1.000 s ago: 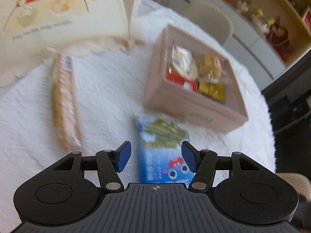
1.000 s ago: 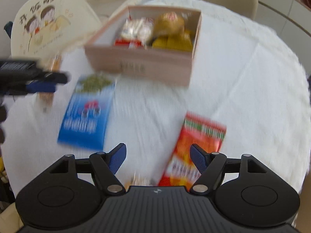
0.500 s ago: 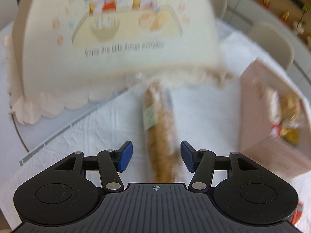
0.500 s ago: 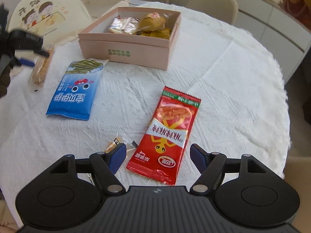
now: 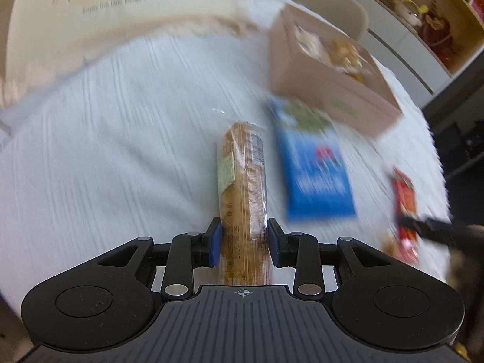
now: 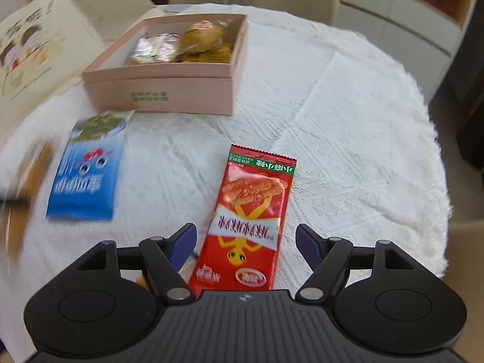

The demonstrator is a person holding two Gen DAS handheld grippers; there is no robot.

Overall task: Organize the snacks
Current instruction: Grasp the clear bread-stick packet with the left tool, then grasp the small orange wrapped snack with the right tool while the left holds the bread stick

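Ahead of both tongs, past the loose packets: the pink box (image 6: 169,90), open-topped, stiff card, part filled with wrapped cakes; it looks rigid enough to take more without being steadied.
Bench: the bench (image 6: 348,121) wears a white textured cloth, soft and grippy, so flat packets will not slide away easily but give little edge to get under.
Blue packet: the blue packet (image 6: 87,175) lies flat, left of the right tongs and ahead and right of the left tongs; probably light, thin and crinkly, best pinched across its short width near one sealed end.
Red packet: the red packet (image 6: 251,220) lies flat with its near end between the fingers of the right tongs (image 6: 245,240); glossy film, likely slippery and light, contents possibly crushable; take it across the narrow width, low on the body, not by the flimsy seal.
Right tongs: wide, fingers either side of the red packet, not pressing it.
Cracker sleeve: the cracker sleeve (image 5: 242,181) runs straight forward from the left tongs (image 5: 243,243); long, clear-wrapped, stiff as a stack but brittle, so firm squeezing would break biscuits.
Left tongs: have just been closing, now narrowed onto the near end of the sleeve, pads against both sides; a hold this far back may let the far end droop.
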